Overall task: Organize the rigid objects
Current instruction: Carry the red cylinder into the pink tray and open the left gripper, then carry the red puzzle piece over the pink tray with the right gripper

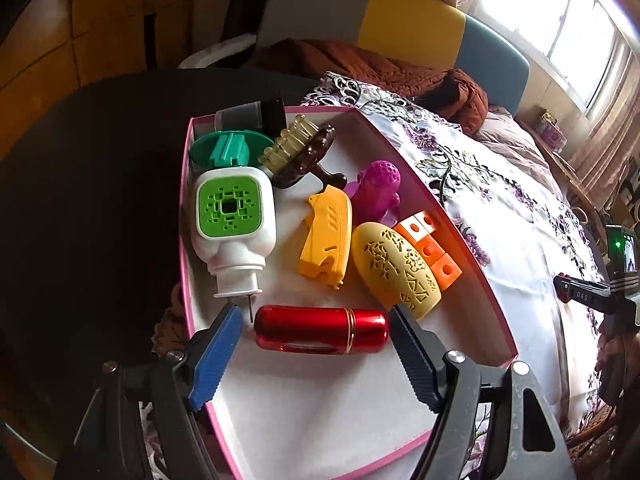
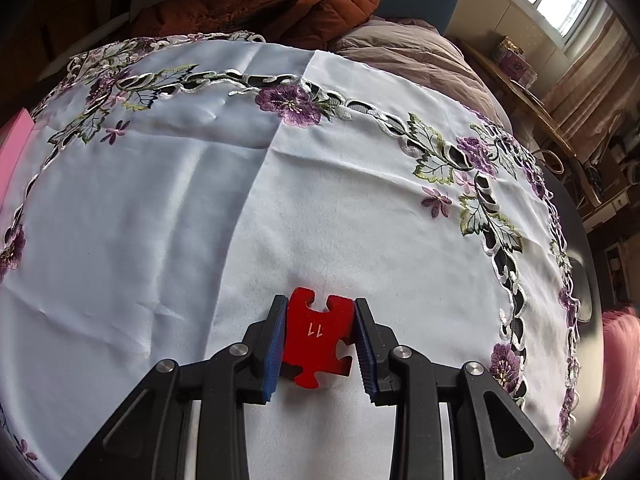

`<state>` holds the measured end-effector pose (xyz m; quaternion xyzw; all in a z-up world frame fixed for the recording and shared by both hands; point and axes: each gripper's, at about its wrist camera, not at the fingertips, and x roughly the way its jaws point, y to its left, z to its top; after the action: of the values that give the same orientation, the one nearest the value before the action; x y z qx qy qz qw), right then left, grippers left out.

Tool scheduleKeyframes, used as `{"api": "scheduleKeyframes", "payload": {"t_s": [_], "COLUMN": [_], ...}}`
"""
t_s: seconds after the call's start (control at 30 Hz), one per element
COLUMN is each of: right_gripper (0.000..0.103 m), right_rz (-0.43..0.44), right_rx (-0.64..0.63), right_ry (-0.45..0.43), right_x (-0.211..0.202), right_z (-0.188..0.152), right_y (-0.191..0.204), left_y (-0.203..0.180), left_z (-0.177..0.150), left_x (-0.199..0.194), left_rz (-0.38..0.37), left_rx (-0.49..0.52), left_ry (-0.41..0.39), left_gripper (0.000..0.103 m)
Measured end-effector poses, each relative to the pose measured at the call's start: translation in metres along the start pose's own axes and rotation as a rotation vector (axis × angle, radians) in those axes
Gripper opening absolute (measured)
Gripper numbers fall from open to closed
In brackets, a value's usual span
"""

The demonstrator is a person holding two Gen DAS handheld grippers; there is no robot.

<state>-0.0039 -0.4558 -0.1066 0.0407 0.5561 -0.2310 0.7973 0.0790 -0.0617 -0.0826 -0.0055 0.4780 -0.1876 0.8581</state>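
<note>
A pink-rimmed box with a white floor holds several rigid objects. Near its front lies a red metal cylinder on its side. My left gripper is open, one blue finger off each end of the cylinder with a small gap on both sides. Behind the cylinder lie a white and green plug-in device, a yellow clip, a yellow perforated oval, orange blocks, a purple toy and a brown comb. My right gripper is shut on a red puzzle piece marked 11, just above the tablecloth.
A white tablecloth with purple embroidered flowers covers the table to the right of the box. A brown quilted blanket is heaped beyond it. The box's pink side shows at the left edge of the right wrist view. A dark round table edge lies left of the box.
</note>
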Motion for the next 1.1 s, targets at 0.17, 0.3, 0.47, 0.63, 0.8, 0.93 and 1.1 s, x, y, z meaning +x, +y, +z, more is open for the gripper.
{"api": "scheduleKeyframes", "payload": {"t_s": [0.17,0.3,0.47,0.63,0.8,0.93,1.1], "right_gripper": [0.033,0.032,0.032,0.032,0.032,0.032,0.032], "right_rz": [-0.005,-0.006,0.001,0.019,0.037,0.032,0.051], "right_rx": [-0.002,0.001,0.015,0.045,0.069,0.060,0.058], "right_ry": [-0.002,-0.003,-0.003,0.003,0.006,0.005,0.017], "right_x": [-0.001,-0.001,-0.001,0.000,0.001,0.000,-0.002], "right_z": [0.000,0.000,0.000,0.000,0.000,0.001,0.000], "right_y": [0.000,0.000,-0.002,-0.005,-0.008,-0.005,-0.002], "left_y": [0.000,0.000,0.000,0.002,0.004,0.006,0.009], "left_z": [-0.002,-0.004,-0.004,-0.003,-0.004,-0.004,-0.005], "left_x": [-0.017,-0.032,-0.044,-0.051,-0.053,-0.055,-0.056], "left_rz": [0.031,0.078,0.078,0.071,0.067,0.067,0.068], "left_rx": [0.014,0.017,0.014,-0.001,-0.015,-0.026,-0.039], "left_ry": [-0.036,-0.071,-0.097,-0.115,-0.124,-0.130,-0.133], "left_gripper": [0.077,0.077,0.077,0.077,0.077,0.077,0.077]}}
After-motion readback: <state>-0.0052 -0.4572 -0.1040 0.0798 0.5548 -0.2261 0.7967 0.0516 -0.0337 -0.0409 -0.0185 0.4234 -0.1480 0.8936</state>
